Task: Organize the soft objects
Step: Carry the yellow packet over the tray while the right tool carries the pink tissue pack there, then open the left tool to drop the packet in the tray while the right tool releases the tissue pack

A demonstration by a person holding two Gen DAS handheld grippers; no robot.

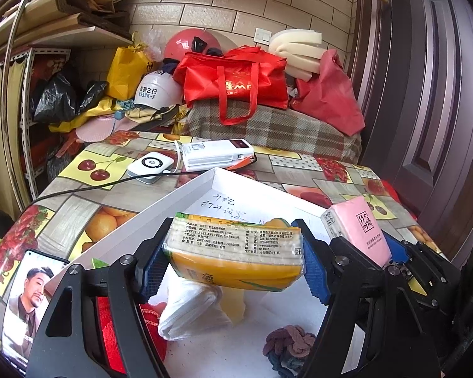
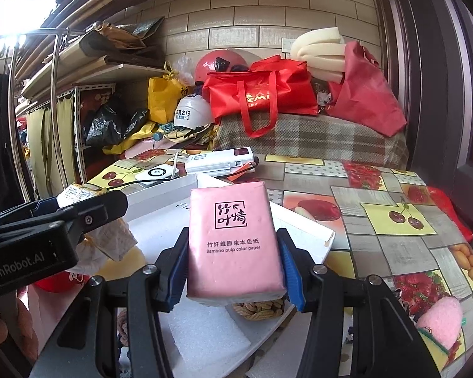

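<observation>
The left tool [image 1: 233,252] is clamped on a yellow tissue pack [image 1: 236,252], held by its short ends above the white tray [image 1: 160,201]. The right tool [image 2: 233,267] grips a pink tissue pack [image 2: 233,239] by its long sides, also over the tray, just right of the yellow one. Both packs look light and squashy under slick plastic wrap, so I judge a firm hold across the middle suits them; a pinch at a corner would likely slip or crumple.

Below lie a folded white cloth [image 1: 189,312], a knitted scrunchie [image 1: 288,343] and a foam sheet [image 2: 205,330], crowding the tray's near part. On the worktop [image 2: 394,189], a power bank [image 1: 217,154] and a cabled charger [image 1: 150,165] sit beyond the far rim, a phone [image 1: 22,299] at near left and a pink sponge [image 2: 440,321] at near right.
</observation>
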